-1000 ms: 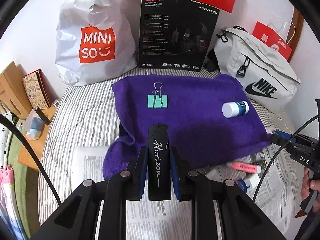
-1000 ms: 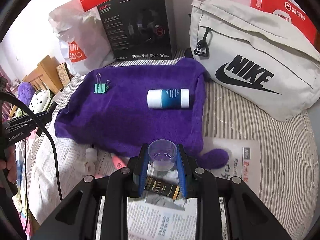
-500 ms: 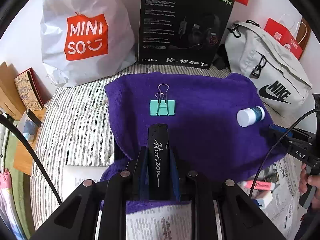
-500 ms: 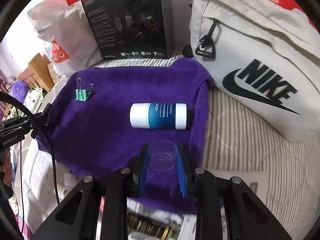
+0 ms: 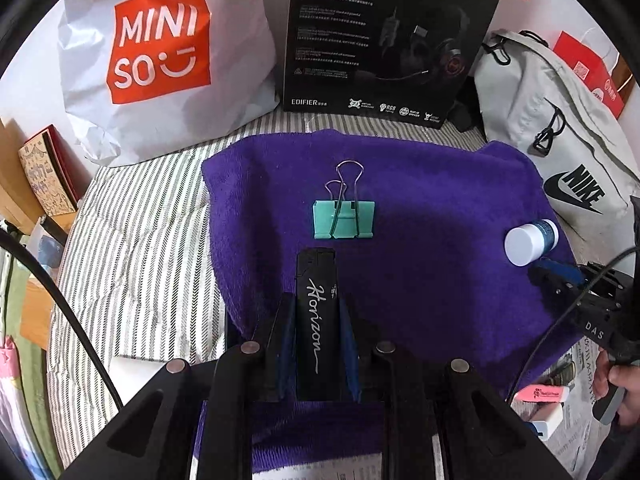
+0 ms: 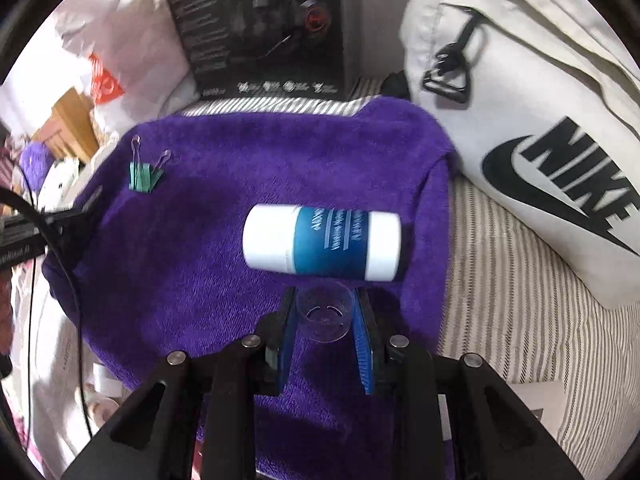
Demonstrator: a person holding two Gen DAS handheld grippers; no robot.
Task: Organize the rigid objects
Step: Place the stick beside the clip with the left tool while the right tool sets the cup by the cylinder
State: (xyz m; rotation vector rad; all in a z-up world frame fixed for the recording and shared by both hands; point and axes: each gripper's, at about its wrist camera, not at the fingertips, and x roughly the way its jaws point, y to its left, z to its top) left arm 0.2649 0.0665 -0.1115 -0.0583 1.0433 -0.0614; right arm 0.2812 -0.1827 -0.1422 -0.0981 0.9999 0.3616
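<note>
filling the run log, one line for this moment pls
left gripper: holds black lighter | right gripper: holds clear cup | both over purple towel

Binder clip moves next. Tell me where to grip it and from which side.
Grip the green binder clip across its flat teal body, coming from above: it lies flat on the purple towel, and its thin wire handles point away toward the headset box.

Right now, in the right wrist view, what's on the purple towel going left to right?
Green binder clip → white-and-blue bottle lying on its side; just below the bottle, the right gripper holds a clear plastic cup over the purple towel.
</note>
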